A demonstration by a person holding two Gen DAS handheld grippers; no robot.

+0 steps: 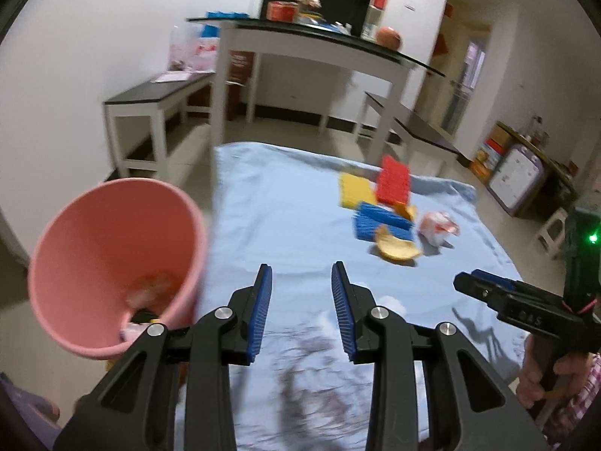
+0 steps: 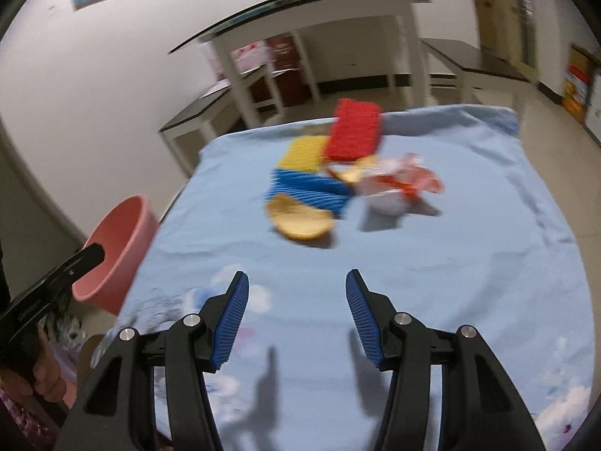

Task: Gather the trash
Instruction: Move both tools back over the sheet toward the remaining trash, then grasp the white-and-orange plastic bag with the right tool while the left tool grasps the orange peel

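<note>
At the left edge of the bed (image 1: 293, 203), on the floor, stands a pink bin (image 1: 112, 263), tilted in the left wrist view, with some crumpled scraps, orange and pale, lying at its bottom. The bed is covered with a light blue sheet. Next to the right, the left hand-held gripper (image 1: 301, 274) hangs over the near part of the sheet with its blue-padded fingers apart and nothing between them. Further across and toward the far side of the bed lies a small heap: a yellow ridged block (image 2: 302, 154), a blue ridged block (image 2: 311, 191) in front of it, and a red ridged block (image 2: 355, 129) tilted up behind. A curved orange peel (image 2: 298, 220) rests against the blue block on the near side, and a crumpled white-and-red wrapper (image 2: 398, 184) lies just right of the blocks. The right hand-held gripper (image 2: 296, 282) hovers over the sheet, well short of the peel, its fingers spread wide and empty. In the left wrist view it shows at the right edge, gripped by a hand (image 1: 544, 368).
</note>
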